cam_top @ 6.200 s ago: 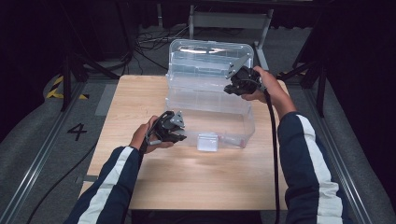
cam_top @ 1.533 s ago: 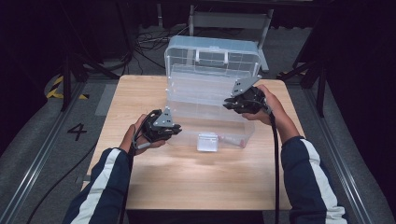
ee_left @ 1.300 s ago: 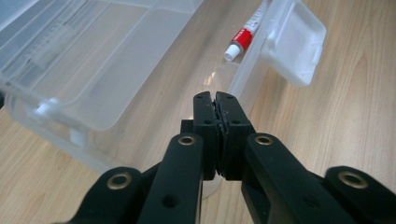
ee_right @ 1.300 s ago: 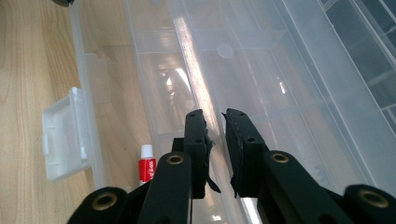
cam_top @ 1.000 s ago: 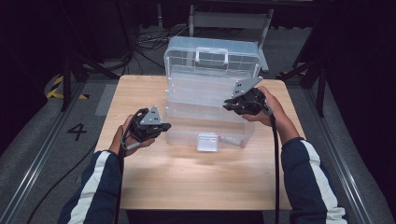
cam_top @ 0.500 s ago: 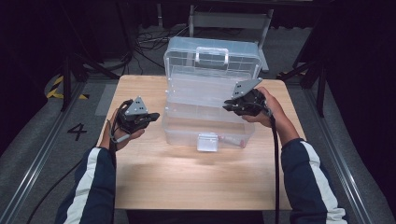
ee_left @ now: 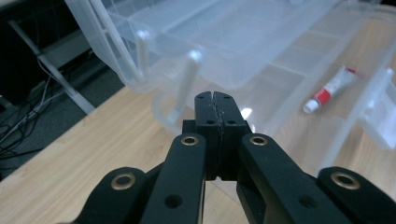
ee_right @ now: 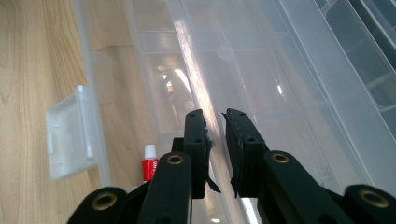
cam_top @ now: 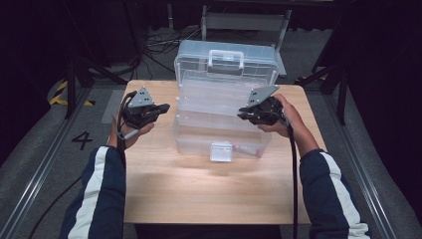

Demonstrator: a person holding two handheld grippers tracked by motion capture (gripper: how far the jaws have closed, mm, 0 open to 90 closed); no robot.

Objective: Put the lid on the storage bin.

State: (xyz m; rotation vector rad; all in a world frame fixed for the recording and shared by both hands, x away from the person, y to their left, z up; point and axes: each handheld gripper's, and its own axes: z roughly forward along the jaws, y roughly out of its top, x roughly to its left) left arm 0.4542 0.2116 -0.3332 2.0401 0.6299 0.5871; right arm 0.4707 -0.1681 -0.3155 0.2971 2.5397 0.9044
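The left gripper [ee_left: 216, 100] has its jaws pressed together on nothing, held off the clear plastic box's [cam_top: 224, 99] left end. The right gripper [ee_right: 215, 122] pinches a thin clear tray edge [ee_right: 198, 100] inside the box; contact is hard to make out. A red-and-white tube [ee_left: 330, 88] lies on the box floor, partly cut off in the right gripper view.

The storage box [cam_top: 224, 107] is clear, glossy plastic, its smooth walls catching white glare. The tabletop [cam_top: 209, 194] is pale wood with visible grain and a soft sheen. The tube [ee_left: 330, 88] inside looks like glossy red and white plastic. Each claw, left [ee_left: 215, 100] and right [ee_right: 215, 122], is matt black with brass-coloured rivets; the pads look rough.
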